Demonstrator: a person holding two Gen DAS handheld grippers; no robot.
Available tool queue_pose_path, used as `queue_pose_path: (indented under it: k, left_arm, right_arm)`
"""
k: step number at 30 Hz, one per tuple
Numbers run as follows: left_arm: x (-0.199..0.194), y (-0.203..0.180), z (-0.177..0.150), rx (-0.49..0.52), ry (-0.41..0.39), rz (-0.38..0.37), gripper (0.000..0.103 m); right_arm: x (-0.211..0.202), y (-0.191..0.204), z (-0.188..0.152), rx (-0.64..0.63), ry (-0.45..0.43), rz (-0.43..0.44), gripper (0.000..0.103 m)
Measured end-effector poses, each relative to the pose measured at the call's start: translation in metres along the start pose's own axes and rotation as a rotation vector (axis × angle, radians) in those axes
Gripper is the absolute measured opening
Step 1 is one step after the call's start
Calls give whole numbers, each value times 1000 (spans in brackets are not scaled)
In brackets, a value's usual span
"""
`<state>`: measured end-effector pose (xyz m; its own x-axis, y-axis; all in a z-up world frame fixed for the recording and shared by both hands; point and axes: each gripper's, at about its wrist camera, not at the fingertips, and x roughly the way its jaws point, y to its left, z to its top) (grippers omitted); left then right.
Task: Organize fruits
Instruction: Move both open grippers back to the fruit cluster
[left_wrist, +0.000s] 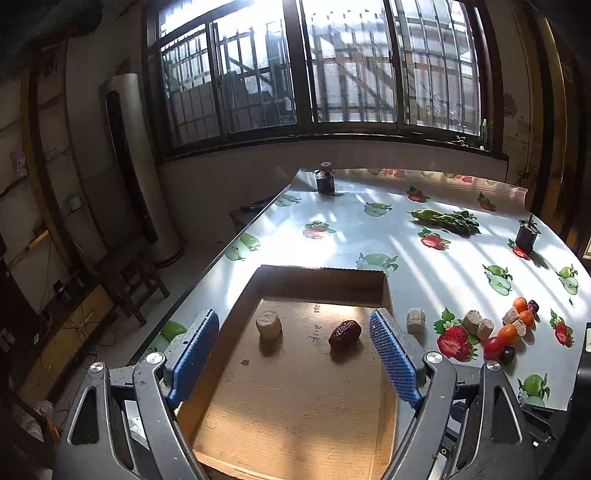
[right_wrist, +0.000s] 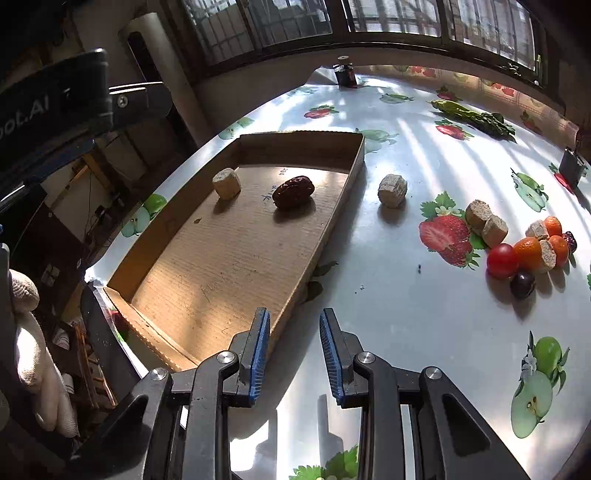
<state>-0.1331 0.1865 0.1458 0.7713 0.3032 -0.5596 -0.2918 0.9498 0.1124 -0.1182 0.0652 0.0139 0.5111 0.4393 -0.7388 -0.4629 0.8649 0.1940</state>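
A shallow cardboard tray (left_wrist: 321, 275) (right_wrist: 295, 138) lies on the fruit-print table. Inside it are a dark red date (left_wrist: 344, 332) (right_wrist: 293, 192) and a beige cork-like chunk (left_wrist: 269, 324) (right_wrist: 226, 183). My left gripper (left_wrist: 294, 317) hovers over the tray, open wide, with nothing between its blue pads. My right gripper (right_wrist: 294, 314) stands over the tray's near right wall, open by a narrow gap and holding nothing. Another beige chunk (left_wrist: 416, 320) (right_wrist: 392, 190) sits just right of the tray. Farther right lies a cluster of small oranges (right_wrist: 528, 249), a cherry tomato (left_wrist: 493, 347) (right_wrist: 501, 260), a dark grape (right_wrist: 522, 283) and more beige chunks (right_wrist: 484, 221).
A green leafy vegetable (left_wrist: 447, 220) lies at the back of the table. A dark jar (left_wrist: 325, 181) stands at the far left corner, a small dark pot (left_wrist: 526, 236) at the right. The table's left edge drops to the floor. A gloved hand (right_wrist: 29, 332) shows at left.
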Motion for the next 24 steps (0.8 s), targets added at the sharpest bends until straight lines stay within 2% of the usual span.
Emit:
queue_pose_path:
  k: [4, 13, 24]
  left_arm:
    - [3, -18, 0, 35, 7, -13, 83]
    - [16, -57, -1, 105, 35, -32, 83]
    - [33, -91, -6, 176, 83, -41, 83]
  right_arm:
    - [-26, -40, 3, 34, -52, -71, 34]
    - [-51, -131, -4, 155, -64, -206, 35]
    - [-53, -175, -14, 205, -56, -239, 35]
